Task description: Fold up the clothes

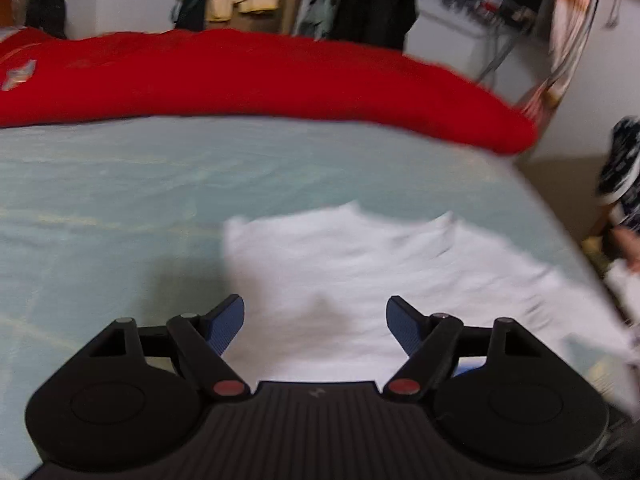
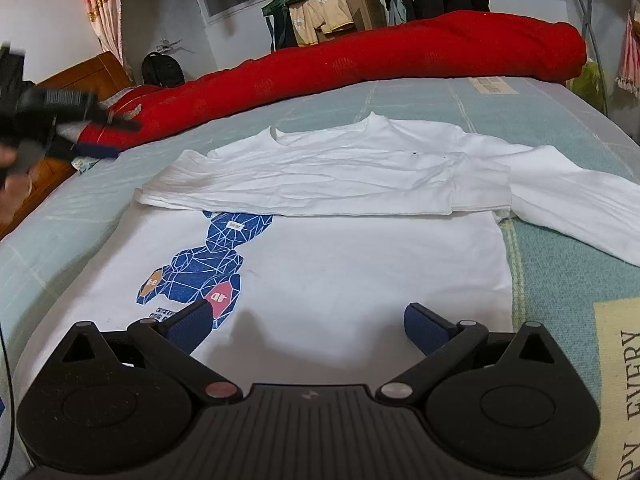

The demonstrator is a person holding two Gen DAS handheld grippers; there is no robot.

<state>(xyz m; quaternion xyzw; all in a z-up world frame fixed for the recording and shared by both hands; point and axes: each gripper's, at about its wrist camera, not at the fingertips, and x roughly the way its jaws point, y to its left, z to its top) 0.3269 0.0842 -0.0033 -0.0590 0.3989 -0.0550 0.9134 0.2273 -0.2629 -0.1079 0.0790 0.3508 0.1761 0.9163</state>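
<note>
Nearest to me, my right gripper (image 2: 308, 326) hangs just above the near part of the white T-shirt (image 2: 340, 272), its blue-padded fingers (image 2: 426, 330) spread wide with nothing between them. My left gripper (image 1: 315, 324) also stands released and empty, over the shirt's edge as the left wrist view shows it, though that view is smeared with blur. In the right wrist view the left gripper appears as a dark blurred shape at the far left, off the shirt, above the side of the bed (image 2: 560, 272).

The shirt lies flat on the pale green bedsheet with its blue geometric print (image 2: 200, 268) facing up. Its farther part is doubled over, so a neat folded edge (image 2: 360, 213) runs across the middle and covers the top of the print; the collar (image 2: 320, 136) sits beyond that, and one sleeve (image 2: 580, 208) trails out to the right onto the sheet.

I judge the fold to be partway done: one lengthwise fold is laid, the near half still open. Which part gets pinched next I can't settle from here. Any pinch calls for taking the cloth near an edge, at two well-spaced points, and lifting evenly so the laid fold does not drag.

Beyond the shirt a rolled red quilt (image 2: 380, 60) lies along the far side of the bed.
</note>
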